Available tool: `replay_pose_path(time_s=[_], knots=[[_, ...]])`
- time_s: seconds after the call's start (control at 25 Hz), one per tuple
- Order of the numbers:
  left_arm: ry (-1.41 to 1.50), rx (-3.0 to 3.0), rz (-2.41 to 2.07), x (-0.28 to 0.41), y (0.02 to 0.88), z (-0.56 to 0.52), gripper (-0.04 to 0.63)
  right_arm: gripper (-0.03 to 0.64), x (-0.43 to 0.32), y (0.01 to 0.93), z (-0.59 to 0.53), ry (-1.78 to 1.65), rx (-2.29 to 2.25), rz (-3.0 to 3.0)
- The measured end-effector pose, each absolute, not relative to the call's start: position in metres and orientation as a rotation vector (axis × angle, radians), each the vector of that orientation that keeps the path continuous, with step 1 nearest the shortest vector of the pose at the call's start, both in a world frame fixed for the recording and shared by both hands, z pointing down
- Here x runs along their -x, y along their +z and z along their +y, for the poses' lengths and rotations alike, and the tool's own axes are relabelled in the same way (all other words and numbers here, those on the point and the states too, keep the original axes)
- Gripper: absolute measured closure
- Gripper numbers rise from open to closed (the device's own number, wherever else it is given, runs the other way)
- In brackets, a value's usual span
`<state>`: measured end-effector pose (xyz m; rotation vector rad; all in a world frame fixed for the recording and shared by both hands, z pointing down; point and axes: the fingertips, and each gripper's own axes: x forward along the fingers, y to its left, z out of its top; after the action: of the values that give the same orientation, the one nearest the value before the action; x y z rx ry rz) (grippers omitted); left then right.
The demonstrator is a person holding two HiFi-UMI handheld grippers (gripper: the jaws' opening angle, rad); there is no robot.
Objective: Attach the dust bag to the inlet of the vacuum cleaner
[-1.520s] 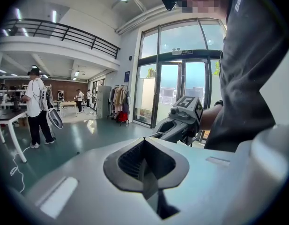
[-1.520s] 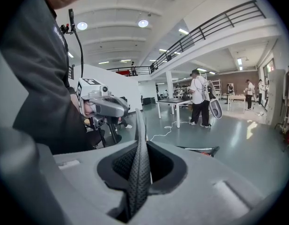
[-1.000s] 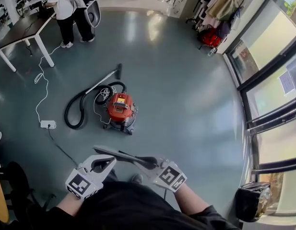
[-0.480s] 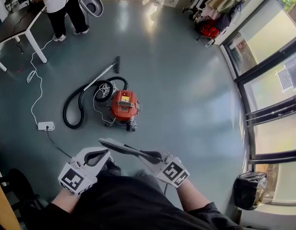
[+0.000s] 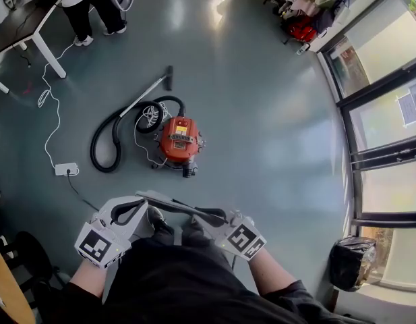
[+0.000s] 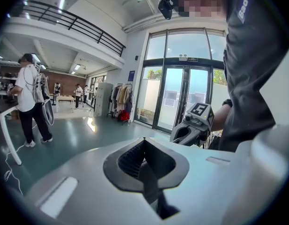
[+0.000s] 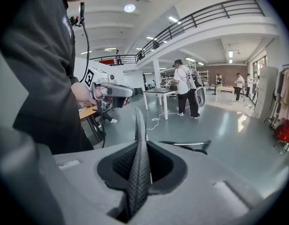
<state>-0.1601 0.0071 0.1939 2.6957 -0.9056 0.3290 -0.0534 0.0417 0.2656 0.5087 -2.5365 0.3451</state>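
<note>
**Up in the air, the bag waits for the vacuum**

Close to the person's tummy, the left gripper and the right gripper each hold one end of a flat grey dust bag. The left jaws are closed on a thin dark edge of the bag. The right jaws are pinched tight on its bumpy grey cloth. The bag stretches between the two grippers, off the ground.

A round red vacuum cleaner sits on the shiny grey-green floor, out in front of the person and well apart from the bag. A black hose curls on the floor beside it. The inlet is too small to pick out from up here.

I think the step in hand is bringing the bag over to the vacuum. The bag is not on the inlet yet.

Next, the person likely needs to get closer and go down low. Then they must find the inlet, line the bag's opening up with it and push it on. Both grips should stay firm so the bag does not slip. I cannot see where the bag's opening is.
</note>
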Motion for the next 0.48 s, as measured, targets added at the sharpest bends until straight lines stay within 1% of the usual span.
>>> replay_pose_path(time_s=[0.48], knots=[[0.401, -2.694, -0.964, 0.121, 0.208, -0.026, 0.578, 0.595, 0.025, 0.302, 0.030, 0.307, -0.393, -2.538]])
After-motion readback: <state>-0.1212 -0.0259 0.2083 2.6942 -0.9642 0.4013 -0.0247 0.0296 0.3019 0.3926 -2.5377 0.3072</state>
